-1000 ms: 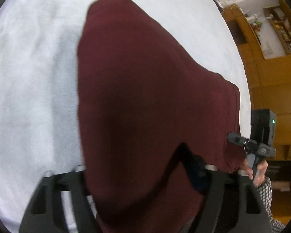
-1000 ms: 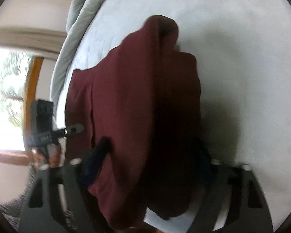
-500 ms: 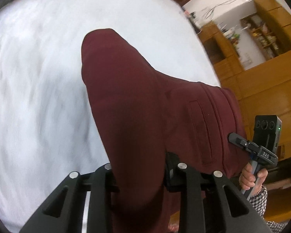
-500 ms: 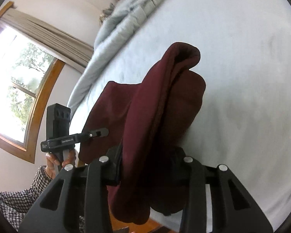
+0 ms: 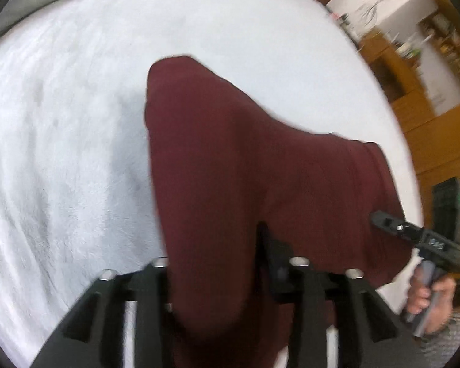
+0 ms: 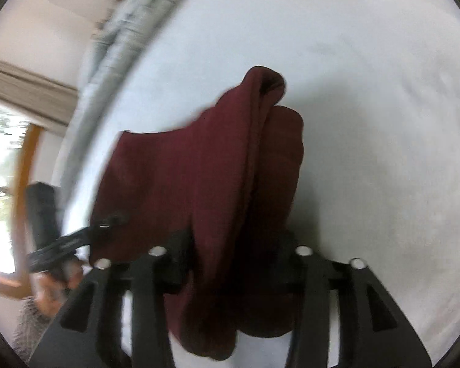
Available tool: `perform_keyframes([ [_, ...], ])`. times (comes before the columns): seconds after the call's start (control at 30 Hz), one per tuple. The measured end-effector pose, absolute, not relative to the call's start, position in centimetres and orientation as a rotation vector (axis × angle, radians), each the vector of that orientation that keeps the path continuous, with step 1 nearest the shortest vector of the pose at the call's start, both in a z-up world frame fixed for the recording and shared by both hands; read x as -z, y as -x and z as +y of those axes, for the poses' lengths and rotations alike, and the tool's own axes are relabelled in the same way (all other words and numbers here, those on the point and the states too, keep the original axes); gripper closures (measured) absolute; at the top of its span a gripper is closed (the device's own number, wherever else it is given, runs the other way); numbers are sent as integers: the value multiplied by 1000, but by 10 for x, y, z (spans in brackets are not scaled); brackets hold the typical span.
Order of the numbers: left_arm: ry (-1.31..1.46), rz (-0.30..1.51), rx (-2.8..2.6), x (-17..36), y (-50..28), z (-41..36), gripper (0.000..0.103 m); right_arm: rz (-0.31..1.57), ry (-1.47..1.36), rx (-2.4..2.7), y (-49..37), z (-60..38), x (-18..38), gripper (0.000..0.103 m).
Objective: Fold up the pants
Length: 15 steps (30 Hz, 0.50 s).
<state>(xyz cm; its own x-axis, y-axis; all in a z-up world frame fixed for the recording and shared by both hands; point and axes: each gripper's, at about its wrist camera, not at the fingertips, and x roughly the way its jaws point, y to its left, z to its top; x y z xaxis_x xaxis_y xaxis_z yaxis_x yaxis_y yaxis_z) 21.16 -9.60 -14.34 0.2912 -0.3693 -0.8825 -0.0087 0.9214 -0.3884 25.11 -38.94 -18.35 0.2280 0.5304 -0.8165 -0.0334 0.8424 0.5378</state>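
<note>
While pants [image 5: 260, 184] hang bunched between left gripper [image 5: 211, 263] fingers, left wrist view: jaws have just been opening, cloth between them, pads appear to pinch it; garment partly lifted off white bed [image 5: 61, 153]. Long axis runs from gripper away toward far fold tip. Right gripper [image 5: 414, 233] at waistband side.

Right wrist view: right gripper [image 6: 230, 245] likewise holds thick doubled cloth [image 6: 199, 178], jaws just opening. Step judged: carrying fold over. Next: lay flat on bed [image 6: 383, 122], align edges, then let go.
</note>
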Motion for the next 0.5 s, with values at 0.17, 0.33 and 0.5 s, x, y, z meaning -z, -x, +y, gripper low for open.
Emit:
perform_keyframes([
  [0.17, 375, 1253, 203, 143, -200, -83, 30, 1268, -571, -432, -240, -413, 187, 45],
  [0.33, 268, 1205, 155, 122, -159, -63, 24, 1215, -520, -417, -207, -427, 150, 45],
  [0.5, 321, 1141, 95, 114, -119, -49, 21, 1217, -567, -480, -185, -419, 136, 47],
])
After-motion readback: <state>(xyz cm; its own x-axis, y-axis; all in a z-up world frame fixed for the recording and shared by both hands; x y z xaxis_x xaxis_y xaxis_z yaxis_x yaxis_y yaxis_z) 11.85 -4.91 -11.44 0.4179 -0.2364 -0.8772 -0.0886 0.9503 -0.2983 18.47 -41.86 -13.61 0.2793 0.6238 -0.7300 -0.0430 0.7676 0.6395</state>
